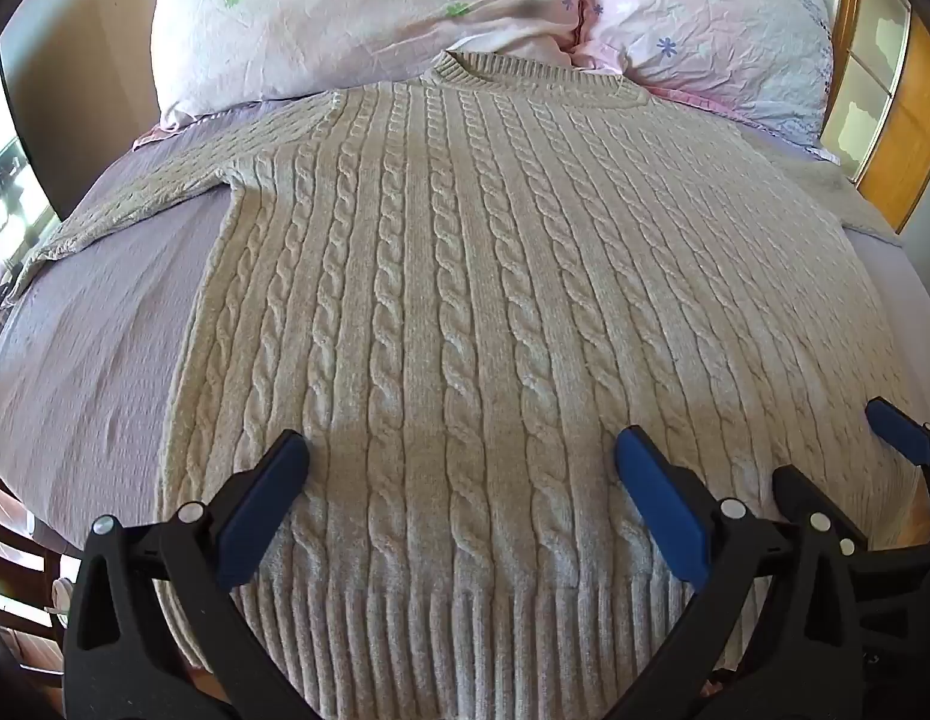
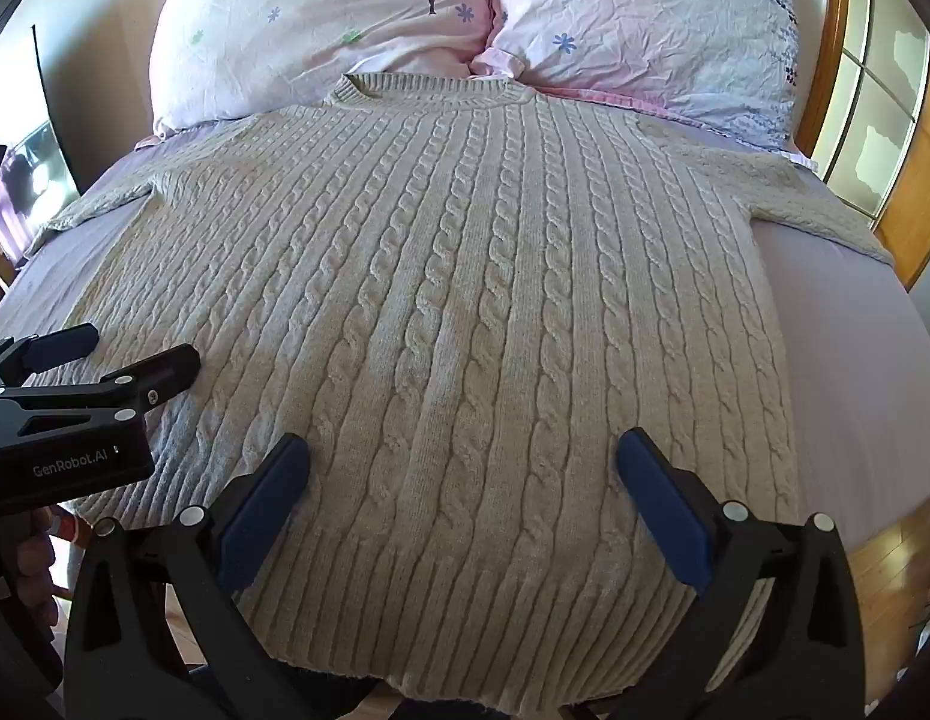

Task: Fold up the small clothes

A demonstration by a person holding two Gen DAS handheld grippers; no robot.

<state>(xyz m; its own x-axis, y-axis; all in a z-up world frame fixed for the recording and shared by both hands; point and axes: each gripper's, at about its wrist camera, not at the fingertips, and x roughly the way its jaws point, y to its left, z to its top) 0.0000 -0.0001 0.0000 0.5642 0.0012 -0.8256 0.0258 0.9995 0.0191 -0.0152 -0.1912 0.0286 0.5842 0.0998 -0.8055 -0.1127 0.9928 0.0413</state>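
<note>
A beige cable-knit sweater (image 1: 465,276) lies flat, front up, on the bed, collar toward the pillows and ribbed hem toward me. It also fills the right wrist view (image 2: 465,300). Both sleeves stretch out sideways. My left gripper (image 1: 462,456) is open, hovering over the hem's left part, holding nothing. My right gripper (image 2: 463,459) is open over the hem's right part, empty. The right gripper (image 1: 843,450) shows at the right edge of the left wrist view. The left gripper (image 2: 138,348) shows at the left edge of the right wrist view.
The bed has a lilac sheet (image 1: 93,330), also in the right wrist view (image 2: 855,372). Two pink floral pillows (image 1: 369,12) (image 2: 639,24) lie just behind the collar. A wooden headboard frame (image 2: 909,138) stands at the right. Wooden floor (image 2: 885,576) lies beside the bed.
</note>
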